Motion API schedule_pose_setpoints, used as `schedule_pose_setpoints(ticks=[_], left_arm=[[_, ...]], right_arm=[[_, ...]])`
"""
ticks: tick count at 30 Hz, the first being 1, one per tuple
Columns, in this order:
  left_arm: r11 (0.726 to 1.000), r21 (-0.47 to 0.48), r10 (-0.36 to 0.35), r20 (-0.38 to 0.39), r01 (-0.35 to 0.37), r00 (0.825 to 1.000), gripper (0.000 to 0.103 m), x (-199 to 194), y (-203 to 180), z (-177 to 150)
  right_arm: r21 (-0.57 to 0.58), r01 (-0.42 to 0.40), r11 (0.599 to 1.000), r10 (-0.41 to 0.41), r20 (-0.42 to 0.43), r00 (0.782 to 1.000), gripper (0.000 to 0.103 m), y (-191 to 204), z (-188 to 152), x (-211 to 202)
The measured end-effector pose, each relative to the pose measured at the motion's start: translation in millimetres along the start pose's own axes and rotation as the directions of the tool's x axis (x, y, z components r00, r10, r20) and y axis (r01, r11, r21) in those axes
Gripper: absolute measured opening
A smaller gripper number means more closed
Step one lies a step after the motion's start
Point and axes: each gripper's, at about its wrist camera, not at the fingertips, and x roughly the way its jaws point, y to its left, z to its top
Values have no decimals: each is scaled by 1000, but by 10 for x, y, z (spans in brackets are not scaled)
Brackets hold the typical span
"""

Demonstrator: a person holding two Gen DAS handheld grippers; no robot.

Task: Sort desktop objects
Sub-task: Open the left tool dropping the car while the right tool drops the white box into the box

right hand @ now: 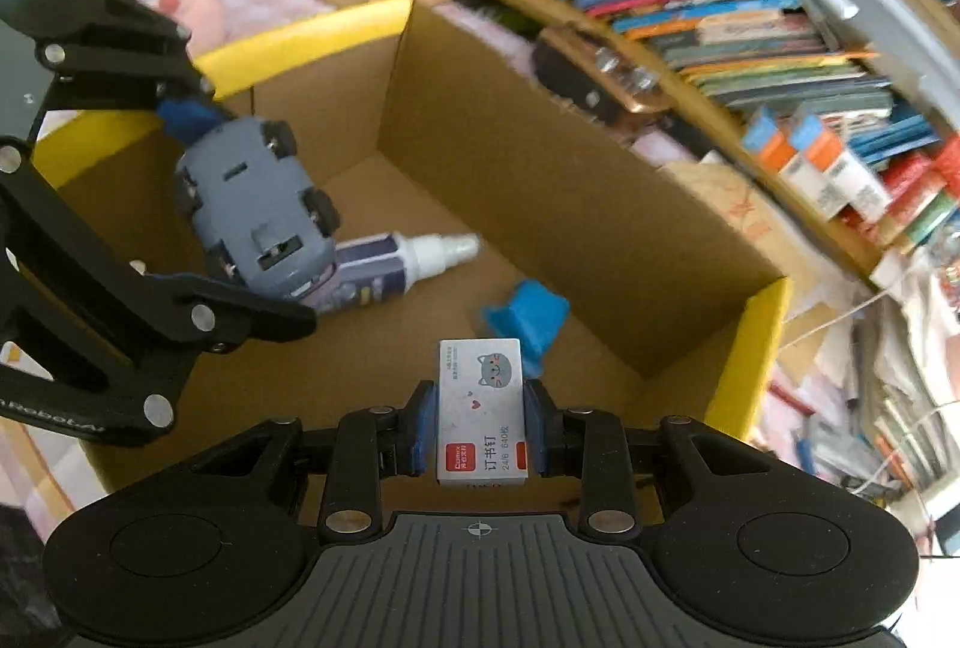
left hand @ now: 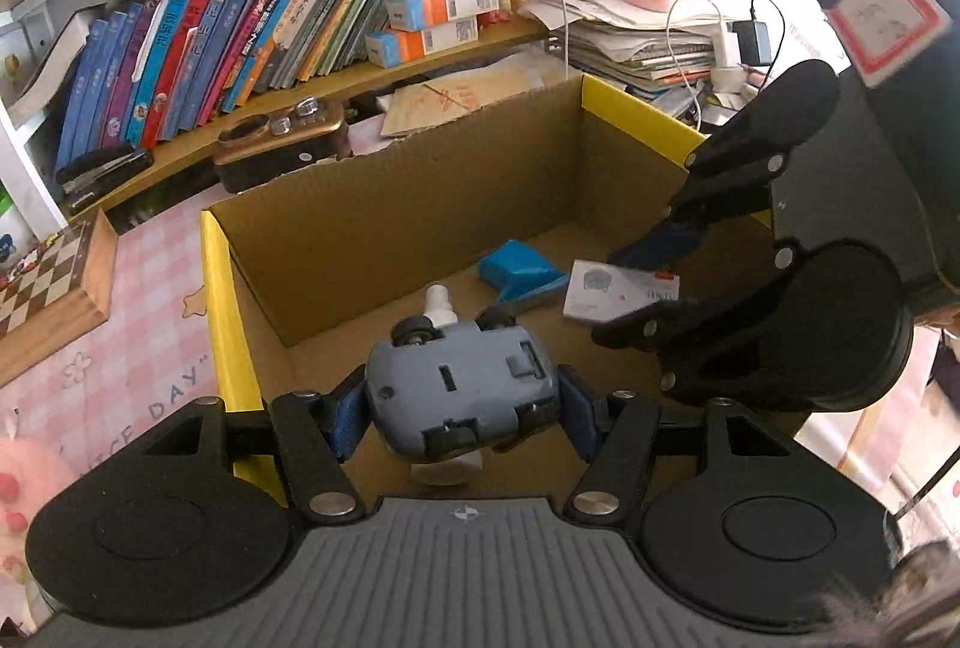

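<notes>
My left gripper (left hand: 465,417) is shut on a grey toy car (left hand: 459,384), underside up, held over the near end of a cardboard box (left hand: 384,204) with yellow flaps. The same car (right hand: 255,204) shows at the left of the right wrist view. My right gripper (right hand: 480,426) is shut on a small white staple box (right hand: 483,411) with a cat picture, held over the cardboard box (right hand: 540,180); that staple box (left hand: 618,288) sits at the right in the left wrist view. On the box floor lie a white spray bottle (right hand: 396,261) and a blue object (right hand: 528,318), also visible as the blue object (left hand: 522,273).
Behind the box is a shelf of books (left hand: 240,30), a brown radio (left hand: 282,144) and a stapler (left hand: 102,168). A chessboard (left hand: 48,282) lies on the pink mat (left hand: 144,348) at left. Paper stacks and chargers (left hand: 648,36) crowd the far right.
</notes>
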Motion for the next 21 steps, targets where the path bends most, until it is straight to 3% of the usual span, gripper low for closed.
schedule_pose_setpoints(ticks=[3, 6, 8, 12, 16, 21], left_arm=[[1000, 3, 7, -3, -7, 1000, 62, 4, -5, 3], [1000, -6, 25, 5, -25, 1000, 70, -19, 0, -2], [999, -27, 18, 24, -17, 1000, 78, -68, 27, -13], [999, -40, 26, 79, -23, 997, 83, -230, 39, -29], [997, -71, 44, 128, -35, 991, 85, -425, 66, -27], [987, -149, 83, 197, -54, 977, 90, -707, 135, -55]], right_arm=[[21, -39, 999, 40, -34, 999, 30, -50, 3, 33], [24, -41, 999, 42, -19, 999, 32, -53, 5, 1], [29, -27, 999, 27, -8, 1000, 37, -62, -13, -31], [87, -11, 996, 6, 50, 999, 49, -135, -24, -192], [177, 42, 983, -66, 136, 989, 55, -195, -52, -432], [314, 77, 946, -155, 232, 960, 64, -201, -128, -744]])
